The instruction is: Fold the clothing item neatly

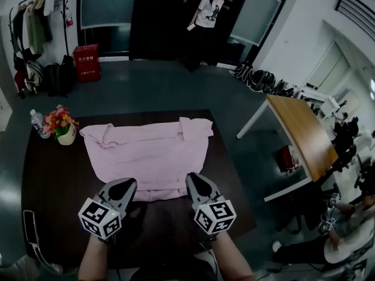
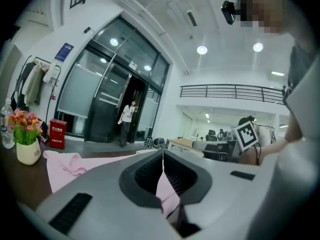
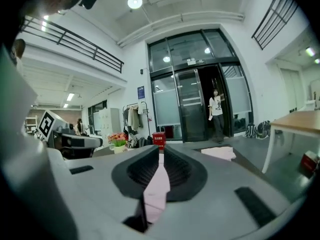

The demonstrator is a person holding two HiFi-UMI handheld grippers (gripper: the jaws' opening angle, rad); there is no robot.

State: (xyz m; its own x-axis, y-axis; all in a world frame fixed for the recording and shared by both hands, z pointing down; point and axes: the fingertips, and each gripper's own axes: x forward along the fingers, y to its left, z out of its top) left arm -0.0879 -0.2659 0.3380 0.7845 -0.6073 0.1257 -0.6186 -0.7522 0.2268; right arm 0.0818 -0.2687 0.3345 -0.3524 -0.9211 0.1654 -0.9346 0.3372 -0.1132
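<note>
A pale pink garment (image 1: 149, 154) lies spread on the dark table (image 1: 53, 180), its near hem lifted toward me. My left gripper (image 1: 128, 185) is shut on the hem's left part, and pink cloth (image 2: 166, 186) shows pinched between its jaws. My right gripper (image 1: 194, 181) is shut on the hem's right part, with a strip of pink cloth (image 3: 159, 184) clamped between its jaws. Both grippers point nearly level over the table's near side. The far part of the garment (image 2: 65, 166) shows bunched at the left gripper view's left, and a far corner (image 3: 218, 153) in the right gripper view.
A small pot of flowers (image 1: 63, 124) and a water bottle (image 1: 37, 122) stand at the table's far left corner. A wooden table (image 1: 302, 130) stands to the right. A person (image 1: 206, 22) stands by the far doorway. A red box (image 1: 86, 62) and a coat rack (image 1: 32, 34) are at the back left.
</note>
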